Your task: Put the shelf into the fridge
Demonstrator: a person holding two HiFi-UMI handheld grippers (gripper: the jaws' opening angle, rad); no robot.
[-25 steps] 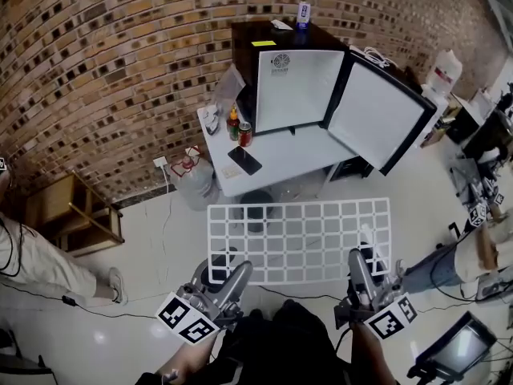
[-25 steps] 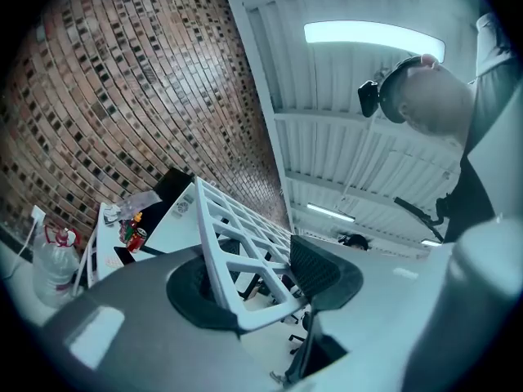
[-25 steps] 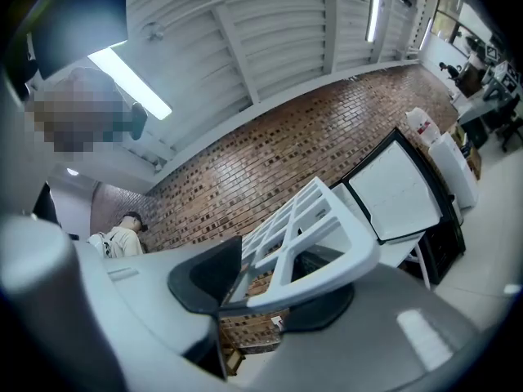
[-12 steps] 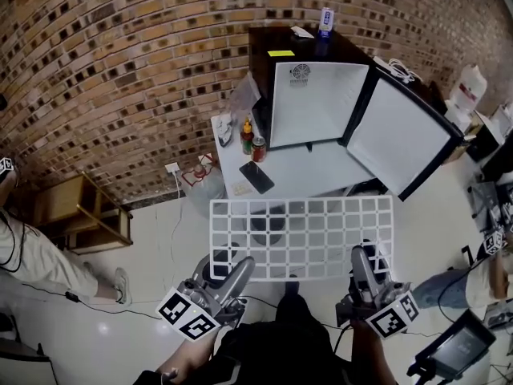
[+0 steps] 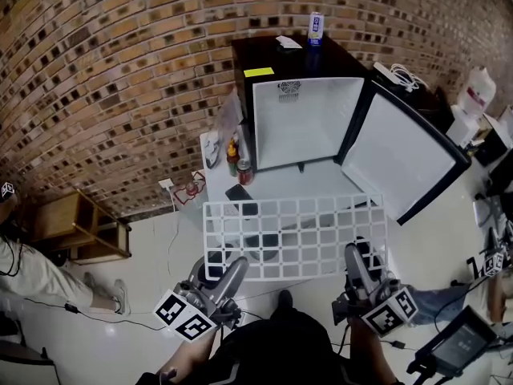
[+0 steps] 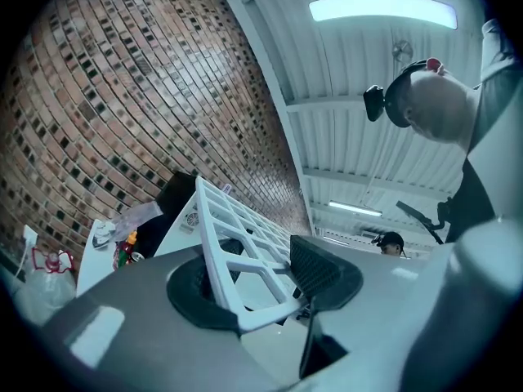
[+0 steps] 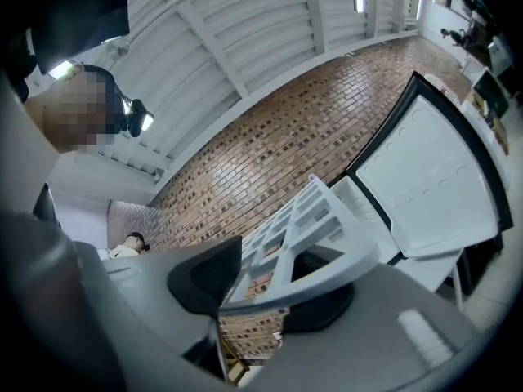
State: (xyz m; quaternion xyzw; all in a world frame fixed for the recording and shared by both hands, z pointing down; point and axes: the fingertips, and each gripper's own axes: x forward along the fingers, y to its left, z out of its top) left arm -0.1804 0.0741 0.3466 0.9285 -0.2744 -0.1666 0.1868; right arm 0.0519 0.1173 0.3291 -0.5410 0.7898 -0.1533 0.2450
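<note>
"What can't you make out around the fridge (image 5: pixel 300 127)?"
"Your shelf (image 5: pixel 292 233) half covers the phone (image 5: pixel 238 192) in front of it. The print on the can (image 5: pixel 315 25) on top is too small to read."

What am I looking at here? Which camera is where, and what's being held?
There is no robot here: a person holds a hand-held gripper in each hand. The top-down picture comes from a camera on the person's head. The other two come from cameras riding on each gripper, looking along its jaws. The left gripper and right gripper each clamp the near edge of a white grid shelf, which is held roughly flat in front of the person. Ahead is a small fridge with its door open, standing on a white table. Bottles and a phone sit on the table beside the fridge. A can stands on top of it.
</note>
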